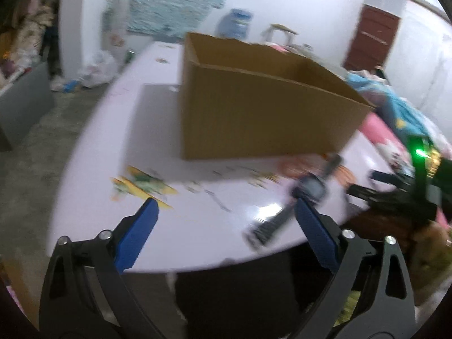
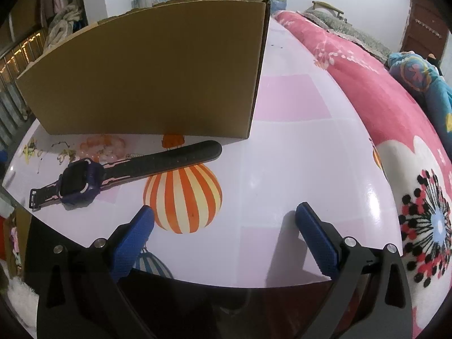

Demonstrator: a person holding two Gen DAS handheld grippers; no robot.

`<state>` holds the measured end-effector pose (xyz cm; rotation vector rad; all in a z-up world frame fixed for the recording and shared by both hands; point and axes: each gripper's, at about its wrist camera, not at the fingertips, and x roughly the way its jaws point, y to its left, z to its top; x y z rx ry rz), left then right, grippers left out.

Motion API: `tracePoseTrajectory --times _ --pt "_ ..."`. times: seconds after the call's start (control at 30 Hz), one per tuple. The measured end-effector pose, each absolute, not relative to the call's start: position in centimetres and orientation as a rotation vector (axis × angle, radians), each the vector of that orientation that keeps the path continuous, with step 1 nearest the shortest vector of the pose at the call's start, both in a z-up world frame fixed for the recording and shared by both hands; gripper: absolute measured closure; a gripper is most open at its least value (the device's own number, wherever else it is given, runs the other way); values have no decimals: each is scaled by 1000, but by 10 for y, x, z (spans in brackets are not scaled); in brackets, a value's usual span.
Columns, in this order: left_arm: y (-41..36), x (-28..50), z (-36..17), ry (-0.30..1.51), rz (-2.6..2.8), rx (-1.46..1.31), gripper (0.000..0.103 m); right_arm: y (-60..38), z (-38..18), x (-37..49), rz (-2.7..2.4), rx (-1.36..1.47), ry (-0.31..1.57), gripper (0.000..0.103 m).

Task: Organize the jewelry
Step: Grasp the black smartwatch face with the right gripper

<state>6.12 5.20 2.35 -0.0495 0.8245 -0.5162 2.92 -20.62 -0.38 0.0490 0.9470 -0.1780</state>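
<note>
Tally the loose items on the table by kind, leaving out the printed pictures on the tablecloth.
Cardboard box: 1
Wristwatch: 1
Small jewelry pieces near the box's left corner: too blurred to count
Total clearly countable: 2

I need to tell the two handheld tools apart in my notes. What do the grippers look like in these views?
They look alike. The left gripper and right gripper each have black, angular frames with cut-out slots and round silver bolt heads. Their fingers carry blue pads with a fine ribbed texture. In the left view, the right tool's body shows a green light. No cables, markings or sleeves show.
</note>
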Motion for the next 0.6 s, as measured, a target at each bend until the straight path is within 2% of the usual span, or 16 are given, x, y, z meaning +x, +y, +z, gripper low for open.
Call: tracePoseTrajectory --times 0.1,0.2,0.33,0.43,0.53,0.6 --pt "37 56 12 902 -565 -67 35 -207 -2 30 -172 51 957 6" --pt "32 58 1 969 -582 -107 47 -208 0 30 -160 57 964 6" --pt "36 57 -6 1009 -593 -158 53 -206 17 23 -78 134 891 9" --pt "40 59 -8 1027 -605 -201 56 -190 28 19 69 177 816 17" --pt "46 62 -12 1049 -631 -281 58 -174 23 27 181 205 829 31" --pt "47 63 -13 1054 -639 -309 59 -167 15 37 225 221 853 48"
